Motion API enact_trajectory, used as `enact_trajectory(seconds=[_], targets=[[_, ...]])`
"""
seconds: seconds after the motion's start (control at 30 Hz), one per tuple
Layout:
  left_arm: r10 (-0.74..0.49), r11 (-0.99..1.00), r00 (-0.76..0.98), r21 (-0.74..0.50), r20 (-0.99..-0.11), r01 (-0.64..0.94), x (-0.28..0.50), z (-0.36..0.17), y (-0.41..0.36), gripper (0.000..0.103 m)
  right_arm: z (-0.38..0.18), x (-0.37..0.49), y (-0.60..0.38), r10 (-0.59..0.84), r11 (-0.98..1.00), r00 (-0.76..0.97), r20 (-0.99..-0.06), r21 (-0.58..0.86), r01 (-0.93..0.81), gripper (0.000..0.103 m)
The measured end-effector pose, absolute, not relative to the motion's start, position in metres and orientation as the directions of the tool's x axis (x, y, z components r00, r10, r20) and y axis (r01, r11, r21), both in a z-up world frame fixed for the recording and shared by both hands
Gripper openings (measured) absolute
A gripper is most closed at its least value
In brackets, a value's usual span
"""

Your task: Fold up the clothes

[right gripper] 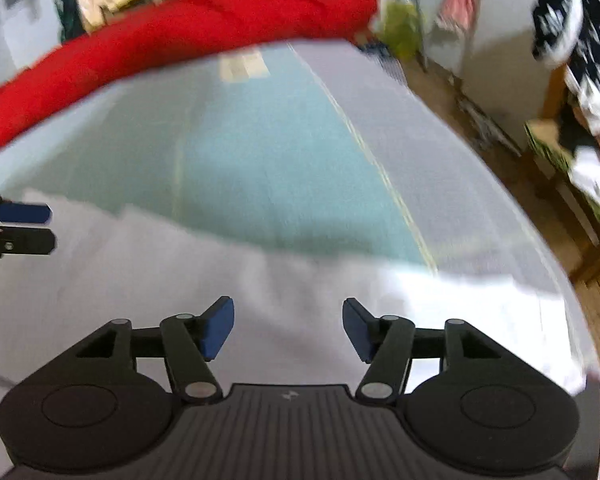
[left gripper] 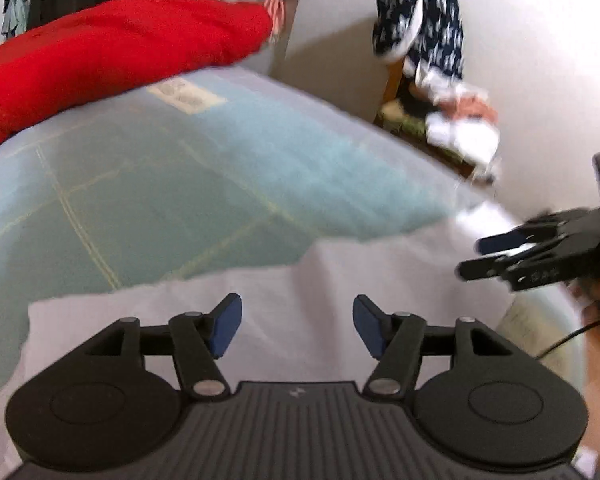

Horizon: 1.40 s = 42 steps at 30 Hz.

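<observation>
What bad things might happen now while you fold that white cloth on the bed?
Both the left gripper and the right gripper are open above the white cloth, holding nothing, so a grab might pinch the blue sheet underneath too. The cloth lies near the bed's edge and could slide off. The grippers are close together and might bump.

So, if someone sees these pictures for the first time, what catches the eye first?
Probably the long red bolster lying across the far end of the bed. Next, the white garment spread on the pale blue sheet at the near end, with the left gripper and right gripper above it, jaws open and empty.
</observation>
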<state>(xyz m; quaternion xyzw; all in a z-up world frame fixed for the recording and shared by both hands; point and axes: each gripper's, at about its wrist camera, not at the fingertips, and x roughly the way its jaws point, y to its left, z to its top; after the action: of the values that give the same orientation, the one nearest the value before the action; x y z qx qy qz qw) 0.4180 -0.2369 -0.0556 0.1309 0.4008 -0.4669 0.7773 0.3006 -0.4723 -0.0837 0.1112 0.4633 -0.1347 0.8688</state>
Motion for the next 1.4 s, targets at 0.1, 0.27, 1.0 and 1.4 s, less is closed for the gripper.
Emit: enact_trajectory(seconds=[0.1, 0.27, 1.0, 1.4], targets=[[-0.523, 0.651, 0.343, -0.106, -0.780, 0.752, 0.438, -0.070, -0.230, 0.064, -0.095, 0.279, -0.498, -0.160, 0.907, 0.524, -0.836, 0.085, 0.412, 0.065], [-0.534, 0.671, 0.330, -0.153, -0.778, 0.726, 0.445, -0.056, -0.225, 0.060, -0.085, 0.250, -0.529, -0.248, 0.838, 0.472, -0.846, 0.058, 0.543, 0.066], [-0.437, 0.688, 0.459, 0.041, -0.773, 0.724, 0.409, -0.062, -0.226, 0.064, -0.086, 0.256, -0.496, -0.248, 0.877, 0.507, -0.826, 0.030, 0.479, 0.080], [-0.527, 0.642, 0.429, -0.013, -0.734, 0.767, 0.393, -0.042, -0.256, 0.058, -0.106, 0.266, -0.497, -0.236, 0.855, 0.456, -0.858, 0.040, 0.517, 0.099]])
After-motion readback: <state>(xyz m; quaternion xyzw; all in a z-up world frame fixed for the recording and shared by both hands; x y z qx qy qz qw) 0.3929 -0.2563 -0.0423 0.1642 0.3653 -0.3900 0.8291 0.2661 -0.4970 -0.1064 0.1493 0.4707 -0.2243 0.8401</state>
